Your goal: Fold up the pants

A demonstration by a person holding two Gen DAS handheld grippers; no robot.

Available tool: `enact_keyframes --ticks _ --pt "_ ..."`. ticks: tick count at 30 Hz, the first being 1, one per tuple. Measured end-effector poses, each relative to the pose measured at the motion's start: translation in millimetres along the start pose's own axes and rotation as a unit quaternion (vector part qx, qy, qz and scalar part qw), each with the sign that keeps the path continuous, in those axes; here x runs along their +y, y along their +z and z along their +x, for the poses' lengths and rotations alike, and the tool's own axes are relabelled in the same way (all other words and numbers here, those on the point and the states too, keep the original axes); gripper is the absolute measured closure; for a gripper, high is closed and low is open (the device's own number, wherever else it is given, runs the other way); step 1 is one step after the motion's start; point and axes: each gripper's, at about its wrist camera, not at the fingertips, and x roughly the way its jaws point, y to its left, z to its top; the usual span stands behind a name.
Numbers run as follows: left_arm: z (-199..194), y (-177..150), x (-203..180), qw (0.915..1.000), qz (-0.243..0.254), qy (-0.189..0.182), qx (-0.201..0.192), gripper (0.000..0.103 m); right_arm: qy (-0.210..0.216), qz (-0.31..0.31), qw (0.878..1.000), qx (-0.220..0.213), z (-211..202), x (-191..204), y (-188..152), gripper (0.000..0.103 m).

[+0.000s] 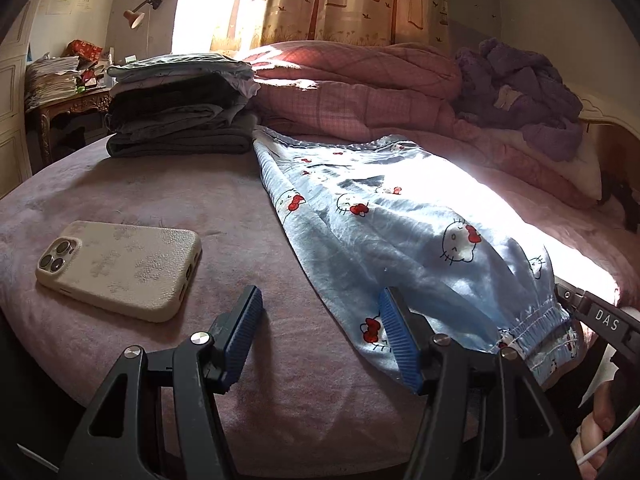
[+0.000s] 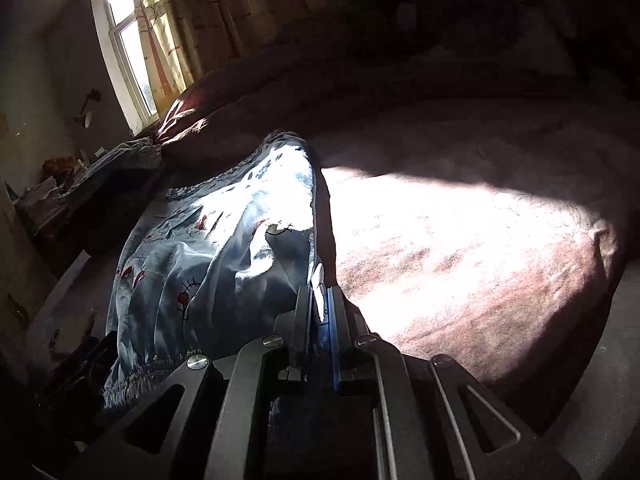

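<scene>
The pants are lying lengthwise on the bed, waistband nearest. The right gripper is pinching the waistband's right edge; the left gripper is spread, straddling the left edge.

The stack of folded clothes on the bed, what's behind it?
Behind the stack of folded clothes you can see a pink quilt, a patterned curtain and a cluttered desk at its left. The bed directly behind the stack is covered.
</scene>
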Motion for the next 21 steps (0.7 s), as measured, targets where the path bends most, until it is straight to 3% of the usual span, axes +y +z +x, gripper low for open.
enact_keyframes --ticks 7,11,14,18,21 --pt "-20 30 2 0.9988 0.024 -0.008 -0.042 0.043 0.021 -0.019 0.999 -0.025 -17 -9 34 0.096" --pt "-12 74 9 0.9971 0.048 0.005 -0.059 0.043 0.054 -0.058 0.996 -0.033 -14 -11 90 0.071" --pt "-1 119 15 0.9956 0.053 0.006 -0.076 0.043 0.051 -0.057 0.995 -0.06 -10 -10 139 0.07" --pt "23 181 18 0.9931 0.048 0.025 -0.104 0.043 0.067 -0.055 0.992 -0.094 10 -4 207 0.05" --pt "51 224 17 0.9921 0.035 0.016 -0.12 0.043 0.114 -0.057 0.989 -0.069 49 10 253 0.049"
